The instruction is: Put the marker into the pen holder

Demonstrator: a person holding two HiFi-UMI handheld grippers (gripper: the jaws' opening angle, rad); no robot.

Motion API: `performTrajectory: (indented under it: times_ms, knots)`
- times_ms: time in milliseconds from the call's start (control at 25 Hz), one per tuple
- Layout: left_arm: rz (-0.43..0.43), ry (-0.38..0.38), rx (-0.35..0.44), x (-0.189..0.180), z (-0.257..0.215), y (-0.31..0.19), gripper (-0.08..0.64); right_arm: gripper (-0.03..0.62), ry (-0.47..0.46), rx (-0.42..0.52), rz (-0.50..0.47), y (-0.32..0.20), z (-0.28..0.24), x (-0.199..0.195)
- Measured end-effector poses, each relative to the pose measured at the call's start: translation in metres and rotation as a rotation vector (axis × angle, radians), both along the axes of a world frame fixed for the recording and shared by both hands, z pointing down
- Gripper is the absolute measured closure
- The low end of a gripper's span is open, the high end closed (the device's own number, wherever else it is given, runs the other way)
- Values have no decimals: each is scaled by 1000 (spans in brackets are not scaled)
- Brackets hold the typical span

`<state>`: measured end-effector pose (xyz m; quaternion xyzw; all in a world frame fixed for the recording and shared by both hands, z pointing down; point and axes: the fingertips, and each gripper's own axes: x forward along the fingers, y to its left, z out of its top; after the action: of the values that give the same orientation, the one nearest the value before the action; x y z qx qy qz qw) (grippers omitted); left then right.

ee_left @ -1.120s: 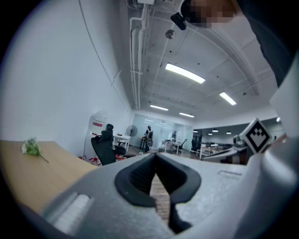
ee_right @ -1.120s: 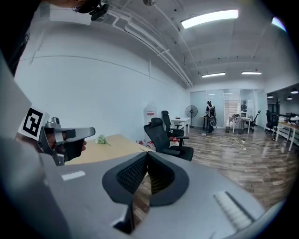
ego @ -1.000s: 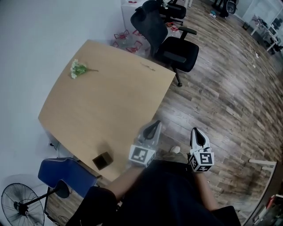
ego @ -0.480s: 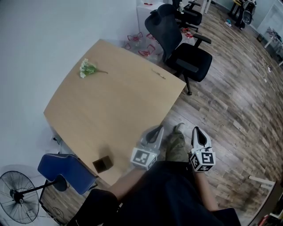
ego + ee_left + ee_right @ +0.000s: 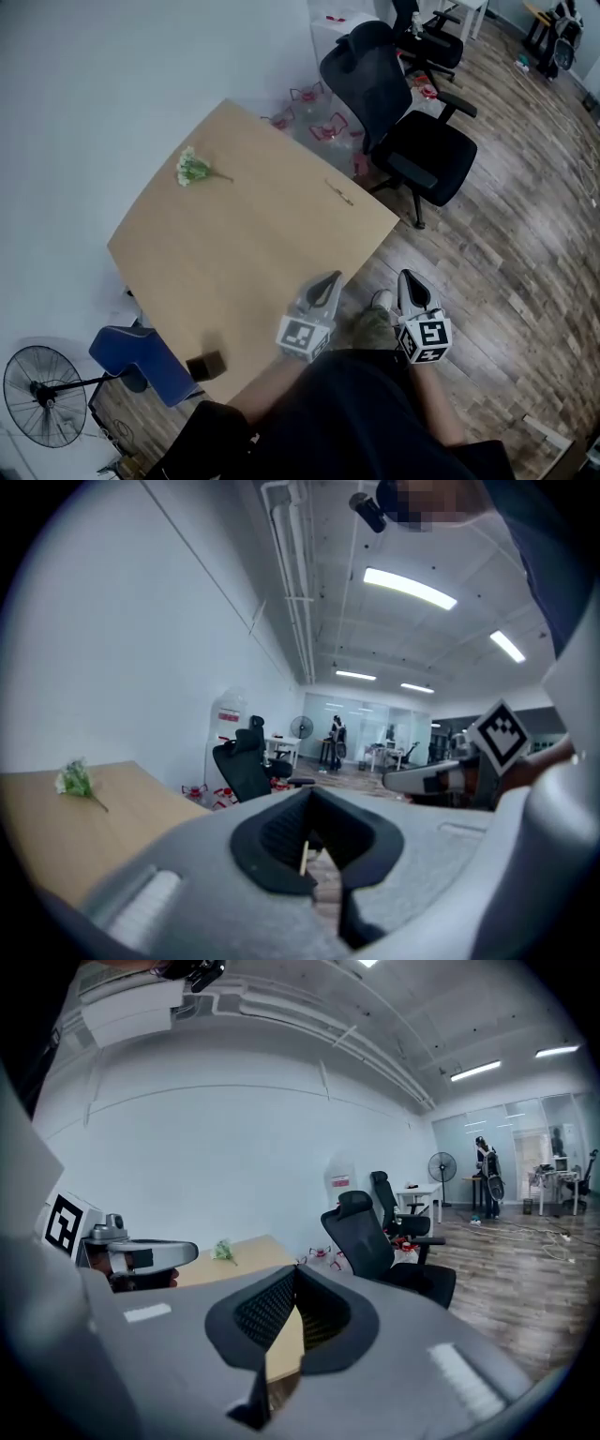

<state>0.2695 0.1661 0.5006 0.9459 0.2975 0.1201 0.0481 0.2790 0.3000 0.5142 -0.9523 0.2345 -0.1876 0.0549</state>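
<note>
A small dark pen holder stands on the near corner of the wooden table. A thin dark stick-like thing, perhaps the marker, lies near the table's far right edge. My left gripper hangs over the table's near edge, shut and empty. Beside it, over the floor, my right gripper is also shut and empty. In the left gripper view the left gripper points past the table toward the room; in the right gripper view the jaws of the right gripper stand together with nothing between them.
A sprig of white flowers lies at the table's far side. A black office chair stands off the table's right corner, a blue chair and a fan near its left. Red wire things sit on the floor.
The head view has swung, so the table and chairs sit further right and the pen holder lower in the picture. Both grippers stay shut in front of the body.
</note>
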Motion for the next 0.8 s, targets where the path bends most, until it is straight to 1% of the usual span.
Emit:
performTrajectory:
  times_ms: [160,400,560,800]
  knots:
    - [-62,-25,13,41,0,21,557,589,-19,24,-45,20,4,45]
    - [-136,-58,54,90,13,44,557,589,-35,47,-100,51,10,95]
    - [-226,-120,80,119,30,47,557,589,-39,60,-120,70,15,132]
    - [-286,-153,104,165,56,56,557,589,-64,80,-126,99,27,179]
